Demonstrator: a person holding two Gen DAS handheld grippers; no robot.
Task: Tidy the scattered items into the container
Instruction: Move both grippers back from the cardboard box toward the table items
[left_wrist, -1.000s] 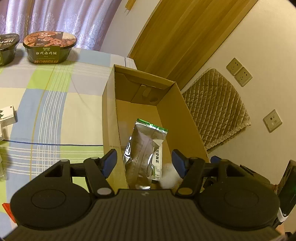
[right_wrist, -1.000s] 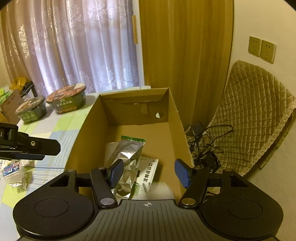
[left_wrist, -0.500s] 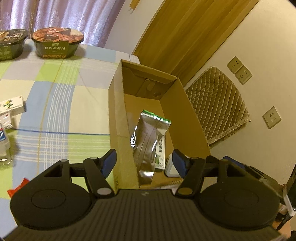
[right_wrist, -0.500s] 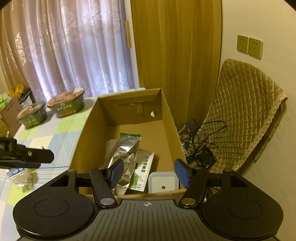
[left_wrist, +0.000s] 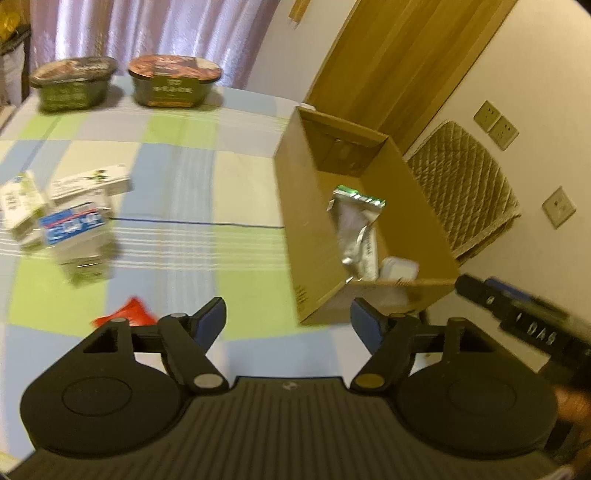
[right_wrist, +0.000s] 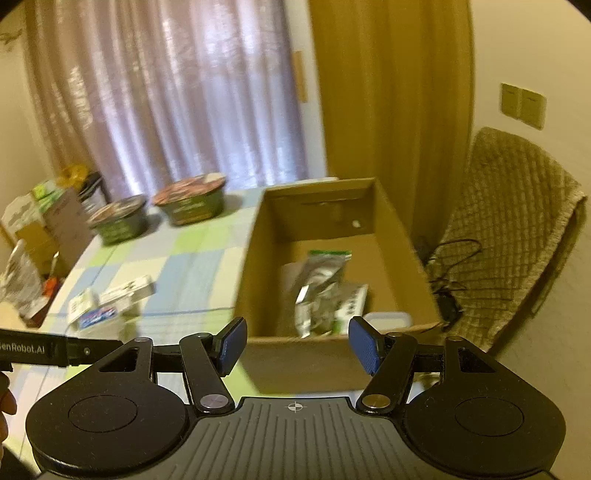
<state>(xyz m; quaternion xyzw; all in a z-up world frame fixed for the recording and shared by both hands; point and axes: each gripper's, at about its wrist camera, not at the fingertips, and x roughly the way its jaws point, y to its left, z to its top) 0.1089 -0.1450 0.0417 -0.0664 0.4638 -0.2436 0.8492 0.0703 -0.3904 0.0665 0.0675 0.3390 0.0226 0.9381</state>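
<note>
Brown cardboard makes up the open box (left_wrist: 306, 236), which stands at the desk's (left_wrist: 236, 177) right edge with its top fully open and its far end wall upright. Inside the box lie a silver foil pouch (left_wrist: 354, 229) with a green top strip, a flat white printed packet (right_wrist: 351, 302) beside it, and a white lidded tub (right_wrist: 386, 318) against the near wall. To the left of the box a broad stretch of checked green, blue and cream cloth lies bare, and beyond that stretch sit a cluster of small white cartons (left_wrist: 88, 182) with a clear blue-labelled bottle (left_wrist: 74, 230); a red wrapper (left_wrist: 127, 314) lies nearer the camera. Far from the box, at the desk's back edge, two instant noodle bowls (left_wrist: 173, 85) stand side by side before pale purple curtains (right_wrist: 177, 103). Right of the box a quilted cushion (right_wrist: 513, 229) leans on a cream wall with sockets, cables on the floor below it. The left claw (left_wrist: 288, 323) hovers spread wide and holding nothing, just short of the box's near left corner. The right claw (right_wrist: 297, 345) is likewise spread wide and holding nothing, in front of the box's near wall.
</note>
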